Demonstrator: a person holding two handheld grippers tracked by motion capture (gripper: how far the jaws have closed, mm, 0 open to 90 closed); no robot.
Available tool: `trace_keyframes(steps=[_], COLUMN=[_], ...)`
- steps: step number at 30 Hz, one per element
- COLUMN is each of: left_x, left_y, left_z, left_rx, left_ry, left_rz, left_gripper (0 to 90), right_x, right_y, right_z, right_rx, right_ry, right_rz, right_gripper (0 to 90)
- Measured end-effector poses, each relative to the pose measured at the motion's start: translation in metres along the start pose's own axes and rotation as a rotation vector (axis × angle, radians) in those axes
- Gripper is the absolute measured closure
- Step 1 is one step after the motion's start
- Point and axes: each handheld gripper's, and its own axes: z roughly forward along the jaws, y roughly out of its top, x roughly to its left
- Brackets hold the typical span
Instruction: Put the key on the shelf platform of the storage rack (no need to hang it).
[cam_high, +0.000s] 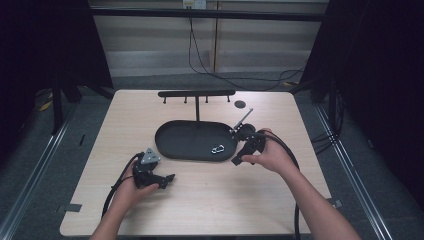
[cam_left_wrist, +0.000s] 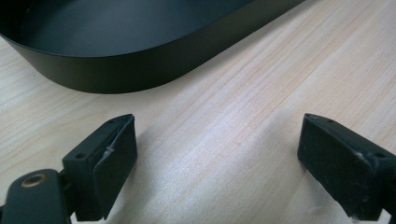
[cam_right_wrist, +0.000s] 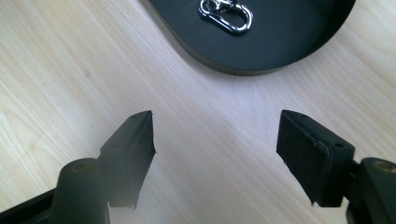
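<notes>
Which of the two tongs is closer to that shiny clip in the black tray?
The right tongs: they sit beside the tray's end where the silver clip lies. The left tongs rest farther off on the table.

Location type: laboratory or recording bay. Indicators: a bare light-wood table standing alone on grey carpet, black curtains on both sides, loose cables trailing across the floor, metal floor rails alongside the table
</notes>
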Motion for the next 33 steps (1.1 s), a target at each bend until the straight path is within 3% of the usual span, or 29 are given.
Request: trace_keyframes(steps=[33], left_x=[0.000], left_y=[0.000], left_z=[0.000], left_rx=[0.000], left_ry=[0.000], left_rz=[0.000], left_gripper=[11.6], right_x=[-0.007], right_y=[-0.044], right_z=[0.003], right_rx=[-0.004], right_ry=[-0.006], right_rz=[-0.007], right_gripper=[27.0])
